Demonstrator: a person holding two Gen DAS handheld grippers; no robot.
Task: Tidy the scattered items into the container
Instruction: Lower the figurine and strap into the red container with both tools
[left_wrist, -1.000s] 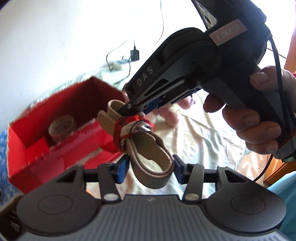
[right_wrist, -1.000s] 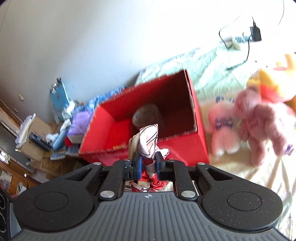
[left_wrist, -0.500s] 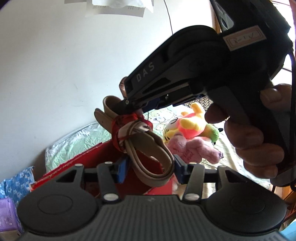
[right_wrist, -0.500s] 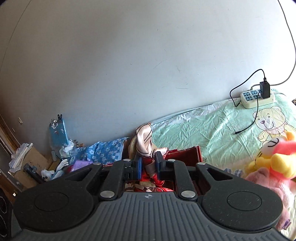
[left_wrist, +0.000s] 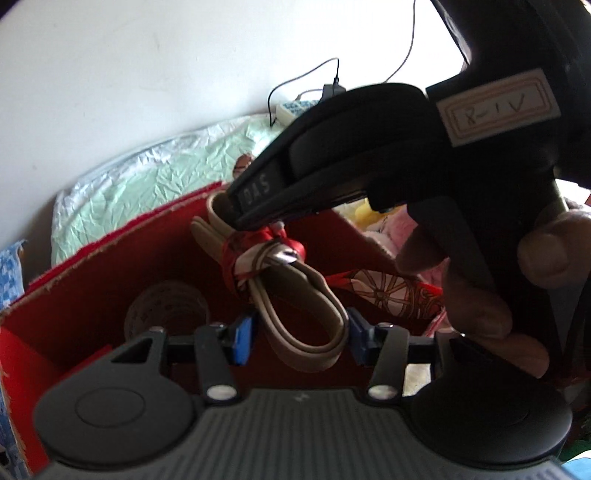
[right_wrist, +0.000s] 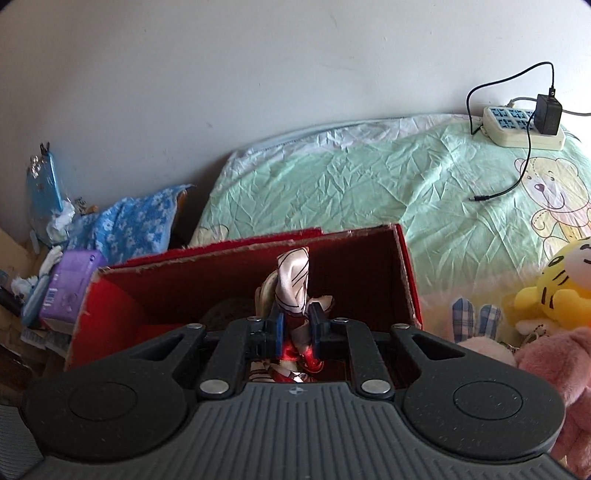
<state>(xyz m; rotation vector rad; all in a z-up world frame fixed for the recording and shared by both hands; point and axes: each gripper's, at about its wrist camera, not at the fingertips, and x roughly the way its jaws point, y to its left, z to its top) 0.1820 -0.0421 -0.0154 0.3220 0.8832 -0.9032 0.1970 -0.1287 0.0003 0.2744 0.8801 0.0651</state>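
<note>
Right tongs (right_wrist: 294, 326) clenched on scarf-tied beige belt bundle (left_wrist: 280, 291) above red box (left_wrist: 92, 291); left tongs (left_wrist: 295, 334) released around loop – light, floppy, slippery; grip at knot.

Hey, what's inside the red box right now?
In the red box a brownish tape roll sits on the floor. The right claw holds the scarf-tied belt above it, hiding the rest of the floor.
</note>
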